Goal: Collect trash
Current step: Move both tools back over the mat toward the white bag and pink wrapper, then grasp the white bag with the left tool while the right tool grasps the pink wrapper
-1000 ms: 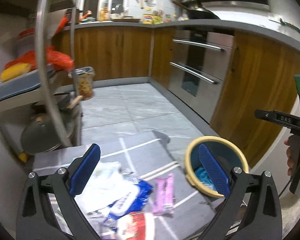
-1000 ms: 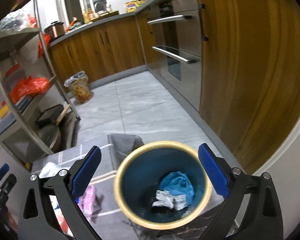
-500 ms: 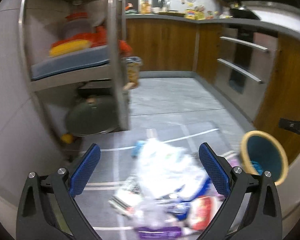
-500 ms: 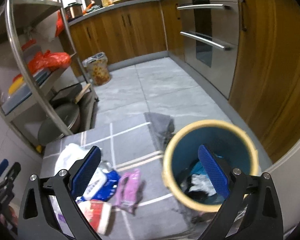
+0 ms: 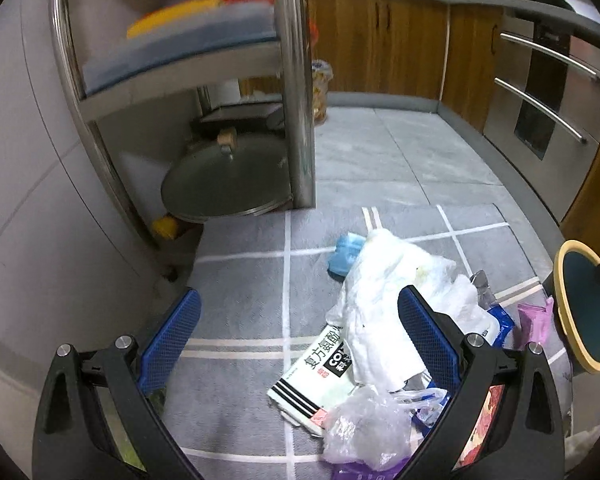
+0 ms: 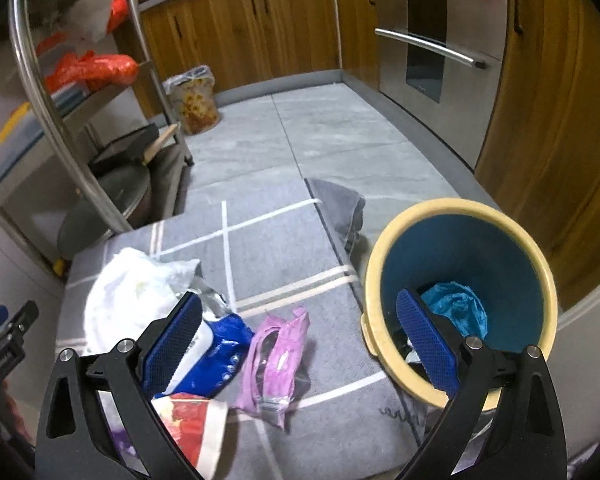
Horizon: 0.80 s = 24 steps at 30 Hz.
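**Both claws spread wide above the litter on the grey mat**

The left claw (image 5: 298, 344) hangs low over the grey floor mat with white grid lines (image 5: 252, 280), tilted downward, its blue-padded fingers (image 5: 171, 338) parted and holding nothing. The pile of trash lies mostly under its right finger: a crumpled white plastic bag (image 5: 384, 280) on top, a small light-blue packet (image 5: 344, 256) just beyond the bag, a white carton with black stripes and printed characters (image 5: 312, 376) nearer the camera, and a clear crinkled plastic wrapper (image 5: 364, 428) touching the carton's near edge.

The right claw (image 6: 298, 346) is likewise released, fingers wide apart and empty, angled down at the mat between the pile and the round blue bin with a cream rim (image 6: 380, 280). The bin stands at the mat's right edge, to the right of the pile; a crumpled blue bag (image 6: 456, 308) lies inside it, partly hidden behind the right finger. A pink plastic pouch (image 6: 276, 352) lies on the mat between the pile and the bin, near both. A blue-and-white packet (image 6: 216, 348) touches the white bag on the bin side, and a red-and-white wrapper (image 6: 196, 420) lies nearest the camera, partly under the left finger.

In the left-wrist view the bin (image 5: 560, 256) shows at the far right of the pile.
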Available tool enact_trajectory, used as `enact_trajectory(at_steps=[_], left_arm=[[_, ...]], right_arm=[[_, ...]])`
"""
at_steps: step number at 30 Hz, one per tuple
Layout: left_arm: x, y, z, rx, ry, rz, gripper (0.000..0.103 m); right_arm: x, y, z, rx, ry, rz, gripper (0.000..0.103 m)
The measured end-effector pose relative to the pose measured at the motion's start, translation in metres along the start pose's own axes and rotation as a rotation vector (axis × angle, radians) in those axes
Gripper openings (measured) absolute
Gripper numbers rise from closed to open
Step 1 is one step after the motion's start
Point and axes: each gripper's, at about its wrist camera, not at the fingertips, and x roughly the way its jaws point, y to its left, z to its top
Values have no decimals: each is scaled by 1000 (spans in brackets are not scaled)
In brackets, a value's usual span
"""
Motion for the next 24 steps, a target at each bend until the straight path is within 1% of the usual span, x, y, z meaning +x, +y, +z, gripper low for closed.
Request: enact_trajectory(at_steps=[5, 9, 11, 15, 19, 20, 21, 22, 24], left_arm=[[20, -13, 2, 27, 50, -15, 97], [35, -21, 6, 27, 73, -49, 96], [45, -29, 4, 48, 95, -63, 96], [60, -40, 1, 73, 142, -85, 90], [66, -47, 4, 78, 161, -111, 84], [69, -49, 4, 82, 173, -116, 80], [72, -50, 3, 85, 188, -117, 74], [74, -50, 2, 86, 202, -120, 70], [80, -52, -1, 89, 241, -137, 51]], right_arm=[[23, 0, -2, -2, 63, 14, 97], [43, 4, -2, 1, 126, 38, 97], [51, 6, -4, 1, 161, 44, 97], [68, 9, -10, 3, 238, 50, 97], [78, 14, -12, 2, 290, 57, 94], [81, 16, -13, -7, 302, 57, 91], [83, 18, -14, -14, 310, 56, 83], [85, 20, -15, -24, 325, 53, 78], [92, 21, -19, -26, 364, 59, 61]])
